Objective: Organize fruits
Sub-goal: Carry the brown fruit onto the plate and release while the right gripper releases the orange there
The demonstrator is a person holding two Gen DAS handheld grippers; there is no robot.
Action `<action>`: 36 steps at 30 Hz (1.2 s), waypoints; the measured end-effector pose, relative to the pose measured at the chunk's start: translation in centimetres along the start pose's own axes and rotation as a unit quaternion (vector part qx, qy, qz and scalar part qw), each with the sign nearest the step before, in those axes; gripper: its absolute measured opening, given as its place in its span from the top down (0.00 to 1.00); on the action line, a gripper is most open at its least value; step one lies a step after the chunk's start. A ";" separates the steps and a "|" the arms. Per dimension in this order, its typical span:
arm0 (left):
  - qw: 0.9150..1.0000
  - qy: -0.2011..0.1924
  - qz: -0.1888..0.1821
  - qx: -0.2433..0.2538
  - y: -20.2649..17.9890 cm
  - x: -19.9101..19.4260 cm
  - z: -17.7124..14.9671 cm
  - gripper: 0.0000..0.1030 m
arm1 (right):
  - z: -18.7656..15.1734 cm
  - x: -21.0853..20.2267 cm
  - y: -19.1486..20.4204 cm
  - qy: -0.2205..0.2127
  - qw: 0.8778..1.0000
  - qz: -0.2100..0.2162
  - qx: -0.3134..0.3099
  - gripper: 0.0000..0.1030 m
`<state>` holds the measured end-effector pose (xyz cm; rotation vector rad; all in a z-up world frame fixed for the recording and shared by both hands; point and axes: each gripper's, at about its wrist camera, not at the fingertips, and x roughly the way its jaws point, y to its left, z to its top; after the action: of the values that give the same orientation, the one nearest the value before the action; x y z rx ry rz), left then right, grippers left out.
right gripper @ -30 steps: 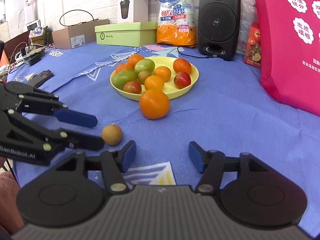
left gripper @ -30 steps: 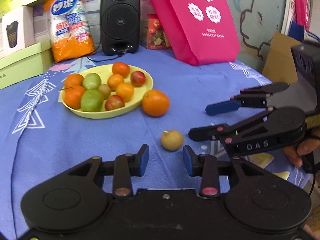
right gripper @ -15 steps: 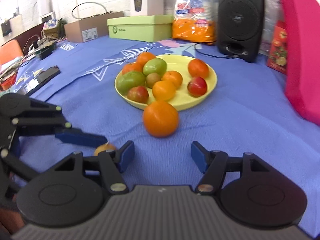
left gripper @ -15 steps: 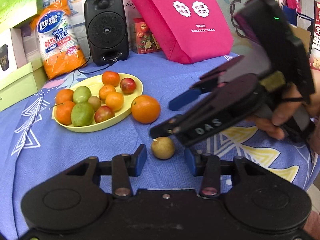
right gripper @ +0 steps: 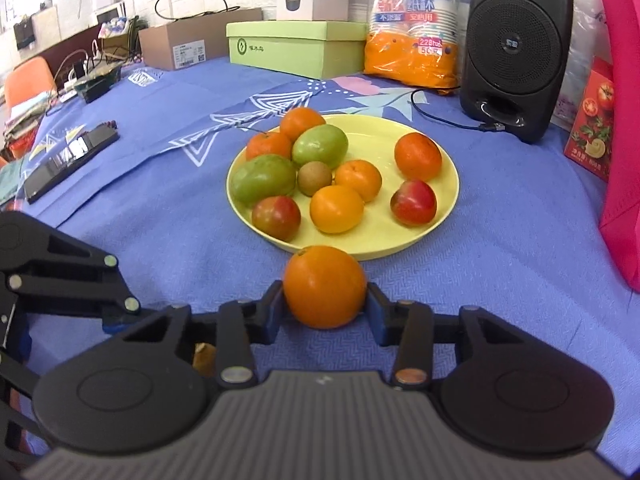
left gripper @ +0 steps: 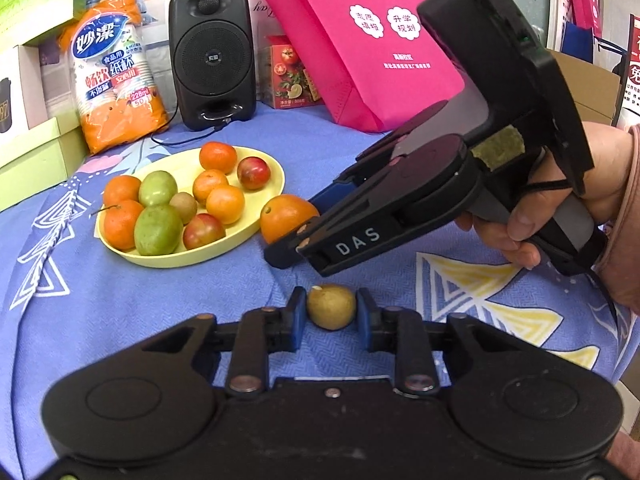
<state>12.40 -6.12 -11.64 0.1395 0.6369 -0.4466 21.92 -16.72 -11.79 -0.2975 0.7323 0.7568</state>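
Two loose fruits are being picked up at once. The left tool [left gripper: 329, 315] has its pads at either side of the small brown fruit [left gripper: 331, 306], which lies on the surface [right gripper: 500, 248] a little way short of the yellow plate [right gripper: 404, 246]; the pads look to be touching the skin, though a thin gap cannot be ruled out. The right tool [right gripper: 325, 309] is closed narrowly around the large orange [right gripper: 325, 286], which sits just beside the near rim of the plate, and both pads appear pressed to its sides.

The step in hand looks like the grasp itself. The next move probably calls for firm grips, then a lift over the rim into a free patch of the plate, clear of the fruit already there.

The surface is covered by a blue patterned cloth. Behind the plate stand a black speaker [right gripper: 516, 44], an orange pack of paper cups [left gripper: 116, 68], a green box [right gripper: 296, 46] and a pink bag [left gripper: 360, 36].
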 end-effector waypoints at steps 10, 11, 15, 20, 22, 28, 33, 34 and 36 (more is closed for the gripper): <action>0.999 0.008 0.027 -0.020 1.6 -1.0 -0.4 0.75 | -0.8 -0.8 -0.2 -0.009 1.000 -0.004 0.025 0.60; 0.999 0.009 0.031 -0.024 1.9 -1.1 -0.4 0.75 | -0.9 -0.9 -0.2 -0.010 1.000 -0.005 0.027 0.60; 0.998 0.014 0.050 -0.041 3.1 -1.4 -0.4 0.75 | -1.5 -1.5 0.2 -0.013 0.999 -0.008 0.032 0.60; 0.996 0.017 0.069 -0.051 3.8 -1.5 -0.4 0.75 | -2.6 -2.5 1.0 -0.020 0.999 -0.016 0.039 0.60; 0.996 0.017 0.074 -0.056 4.0 -1.6 -0.5 0.75 | -3.1 -3.0 1.3 -0.024 0.999 -0.021 0.043 0.60; 0.994 0.022 0.086 -0.065 4.1 -1.7 -0.4 0.75 | -4.5 -4.6 2.6 -0.030 0.998 -0.040 0.046 0.60; 0.993 0.024 0.089 -0.072 4.1 -2.0 -0.1 0.75 | -5.7 -6.0 4.0 -0.033 0.997 -0.055 0.044 0.60; 0.993 0.024 0.088 -0.072 4.0 -2.1 0.0 0.75 | -5.9 -6.3 4.3 -0.035 0.997 -0.056 0.044 0.60; 0.993 0.021 0.087 -0.072 4.0 -2.5 0.2 0.75 | -6.2 -7.0 4.6 -0.038 0.997 -0.058 0.046 0.60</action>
<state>12.48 -1.69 -10.05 0.0674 0.6887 -0.2295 12.04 -20.14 -11.31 -0.2255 0.6694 0.6187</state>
